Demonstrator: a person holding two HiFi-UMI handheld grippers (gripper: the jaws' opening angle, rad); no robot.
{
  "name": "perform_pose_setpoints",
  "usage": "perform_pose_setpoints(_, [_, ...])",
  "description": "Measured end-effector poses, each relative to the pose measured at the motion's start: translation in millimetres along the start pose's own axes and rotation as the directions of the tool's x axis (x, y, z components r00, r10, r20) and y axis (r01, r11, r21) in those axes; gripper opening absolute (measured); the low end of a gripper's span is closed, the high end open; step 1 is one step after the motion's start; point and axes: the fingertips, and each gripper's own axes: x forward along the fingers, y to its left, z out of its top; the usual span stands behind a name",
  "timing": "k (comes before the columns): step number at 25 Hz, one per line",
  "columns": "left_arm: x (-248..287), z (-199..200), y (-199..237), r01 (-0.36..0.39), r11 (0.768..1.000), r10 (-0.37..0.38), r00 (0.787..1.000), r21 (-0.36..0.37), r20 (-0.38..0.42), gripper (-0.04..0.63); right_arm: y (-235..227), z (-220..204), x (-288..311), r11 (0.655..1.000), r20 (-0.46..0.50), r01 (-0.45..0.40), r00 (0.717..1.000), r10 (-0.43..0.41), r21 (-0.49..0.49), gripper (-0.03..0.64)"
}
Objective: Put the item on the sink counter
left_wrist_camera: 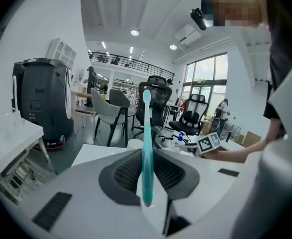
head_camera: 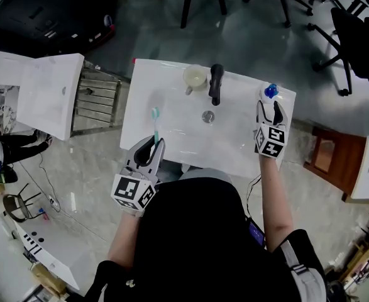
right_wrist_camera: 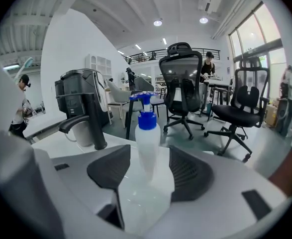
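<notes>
The left tongs (left_wrist_camera: 148,157) are narrow, clamped on the handle of a teal toothbrush (left_wrist_camera: 146,133), which stands upright between the ribbed pads with its bristle head well above the tips. In the head view this toothbrush (head_camera: 155,126) reaches out from the left tongs (head_camera: 151,146) over the near left part of the white sink surface (head_camera: 171,87). Its lower end is in the grip and does not rest on the surface.

The right tongs (right_wrist_camera: 149,156) stand wide. A white spray bottle (right_wrist_camera: 147,136) with a blue cap and nozzle stands upright in the gap between the two pads, with clear space on either side, so neither pad presses on it. From the head view the spray bottle (head_camera: 271,92) sits at the far right corner of the surface, just beyond the tips of the right tongs (head_camera: 269,106).

At the middle of the far edge stands a black faucet (head_camera: 216,83), its spout pointing toward the basin and the round drain (head_camera: 208,116). A pale cup (head_camera: 195,77) sits just beside the faucet on its left. To the left of the sink stands a second white unit (head_camera: 46,90), well apart, with a metal rack between the two. Black office chairs (right_wrist_camera: 183,83) stand on the grey floor beyond the surface.
</notes>
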Motion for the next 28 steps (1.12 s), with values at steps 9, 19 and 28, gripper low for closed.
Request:
perform_pose_setpoints(9, [17, 26, 19, 0.147, 0.989, -0.147, 0.988, 0.009, 0.051, 0.078, 16, 4, -66, 0.994, 0.022, 0.1, 0.995, -0.101, 0.051, 0.233])
perform_pose_setpoints(19, [47, 48, 42, 0.273, 0.962, -0.273, 0.959, 0.015, 0.07, 0.079, 56, 20, -120, 0.987, 0.051, 0.156, 0.986, -0.158, 0.044, 0.233])
perform_pose_setpoints(28, [93, 51, 43, 0.393, 0.919, -0.394, 0.917, 0.02, 0.064, 0.078, 68, 5, -157, 0.968, 0.017, 0.248, 0.968, -0.249, 0.044, 0.233])
